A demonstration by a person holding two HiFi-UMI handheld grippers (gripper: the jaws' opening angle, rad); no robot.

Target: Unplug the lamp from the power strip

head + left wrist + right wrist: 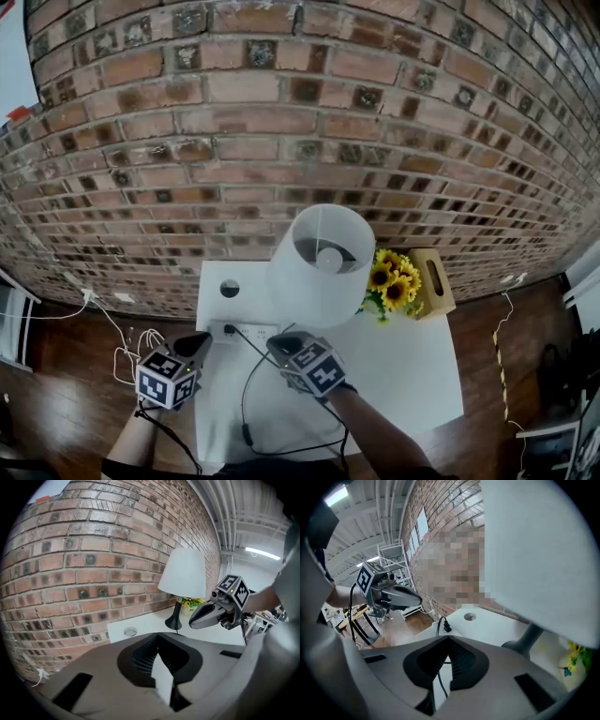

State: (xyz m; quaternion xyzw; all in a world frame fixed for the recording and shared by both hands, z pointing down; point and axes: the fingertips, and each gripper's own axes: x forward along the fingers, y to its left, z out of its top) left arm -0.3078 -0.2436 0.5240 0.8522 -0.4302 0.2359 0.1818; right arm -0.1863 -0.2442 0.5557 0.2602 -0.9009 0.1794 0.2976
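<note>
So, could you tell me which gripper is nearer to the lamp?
Right. The right gripper is just in front of the lamp; the left gripper is farther left, by the power strip.

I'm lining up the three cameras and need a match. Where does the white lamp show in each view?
Head view: the lamp is at centre, seen from above.
Left gripper view: the lamp is right of centre, its shade above a black base.
Right gripper view: the lamp is close up, and its shade fills the upper right.
Shared landmark: the round hole in the white table.
</note>
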